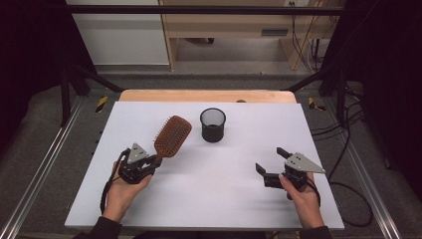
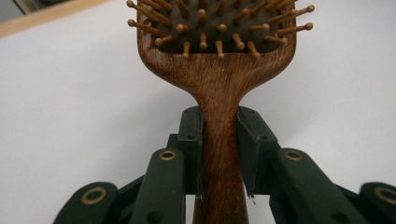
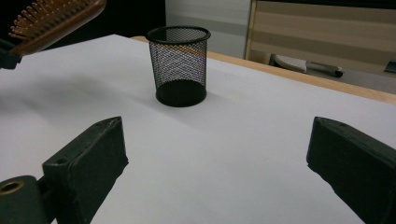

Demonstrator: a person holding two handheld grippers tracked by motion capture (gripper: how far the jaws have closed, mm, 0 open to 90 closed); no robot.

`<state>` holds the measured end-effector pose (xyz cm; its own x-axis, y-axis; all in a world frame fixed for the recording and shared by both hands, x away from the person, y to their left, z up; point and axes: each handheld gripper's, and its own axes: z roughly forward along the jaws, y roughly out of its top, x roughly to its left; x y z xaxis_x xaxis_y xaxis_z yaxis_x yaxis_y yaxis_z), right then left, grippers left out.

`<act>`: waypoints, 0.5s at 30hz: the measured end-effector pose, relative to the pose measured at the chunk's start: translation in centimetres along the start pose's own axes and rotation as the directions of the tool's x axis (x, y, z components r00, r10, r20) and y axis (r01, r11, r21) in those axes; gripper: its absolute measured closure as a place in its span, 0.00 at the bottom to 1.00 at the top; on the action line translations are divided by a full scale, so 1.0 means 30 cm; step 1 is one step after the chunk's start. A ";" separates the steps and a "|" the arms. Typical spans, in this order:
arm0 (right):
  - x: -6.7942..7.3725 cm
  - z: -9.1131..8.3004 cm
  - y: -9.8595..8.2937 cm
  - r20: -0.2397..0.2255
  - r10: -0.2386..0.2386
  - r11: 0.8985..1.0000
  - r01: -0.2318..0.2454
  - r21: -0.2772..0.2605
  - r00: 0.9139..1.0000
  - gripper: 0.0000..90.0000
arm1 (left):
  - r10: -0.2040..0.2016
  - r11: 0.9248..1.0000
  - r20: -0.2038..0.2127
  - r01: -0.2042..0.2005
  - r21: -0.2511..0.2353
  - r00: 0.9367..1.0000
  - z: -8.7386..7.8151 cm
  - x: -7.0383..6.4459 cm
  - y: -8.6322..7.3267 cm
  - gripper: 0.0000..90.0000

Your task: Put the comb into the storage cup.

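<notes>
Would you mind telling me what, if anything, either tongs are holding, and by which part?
The left tongs grip the hairbrush by its handle, just below the head. The right tongs are open and hold nothing.

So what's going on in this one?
A person works at a white table with a gripper in each hand. The left gripper is shut on the handle of a wooden hairbrush, bristles facing up; the right gripper view suggests the brush is lifted off the surface. The right gripper sits open and holds nothing, pointed toward a black mesh cup that stands upright farther back on the table.
</notes>
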<state>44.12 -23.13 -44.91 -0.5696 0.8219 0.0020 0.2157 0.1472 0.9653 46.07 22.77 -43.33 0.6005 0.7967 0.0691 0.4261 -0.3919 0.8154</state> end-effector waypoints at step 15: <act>0.155 0.117 0.044 -0.164 0.175 0.984 -0.166 0.068 0.971 0.05 | 0.023 0.998 0.036 -0.021 -0.057 0.999 -0.003 -0.077 0.004 0.81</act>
<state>44.52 -17.17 -44.53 -0.6449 0.7338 0.2137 0.3607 0.0458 0.9315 44.68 20.91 -43.34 0.6337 0.7707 0.0670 0.3745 -0.3815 0.8451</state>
